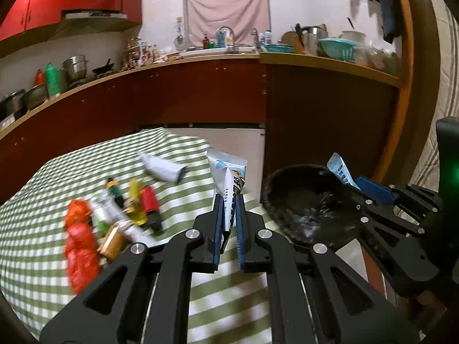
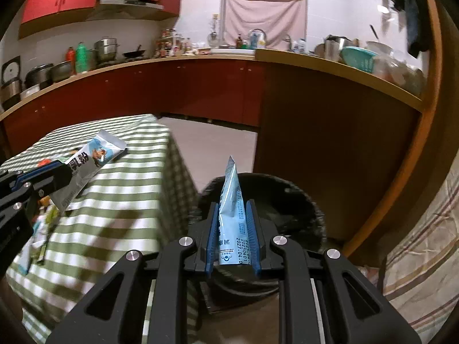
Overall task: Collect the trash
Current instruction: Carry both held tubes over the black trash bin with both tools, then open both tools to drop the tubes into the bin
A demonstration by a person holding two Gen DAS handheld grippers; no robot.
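Observation:
My left gripper [image 1: 229, 200] is shut on a white and blue snack wrapper [image 1: 228, 177] and holds it above the right edge of the checked table [image 1: 186, 195]. It also shows in the right wrist view [image 2: 94, 157]. My right gripper [image 2: 233, 209] is shut on a light blue sachet [image 2: 232, 200] and holds it over the black-lined trash bin [image 2: 301, 200]. The bin [image 1: 301, 197] stands on the floor right of the table, with the right gripper [image 1: 358, 186] at its far rim. More trash lies on the table: a red bag [image 1: 79, 246], small bottles [image 1: 143, 203] and a white wrapper [image 1: 163, 167].
A red kitchen counter [image 1: 200, 91] with pots and bottles runs behind the table. A wooden door frame [image 1: 410, 86] and a striped cloth [image 2: 424, 243] stand to the right of the bin. Tiled floor [image 2: 218, 143] lies between table and counter.

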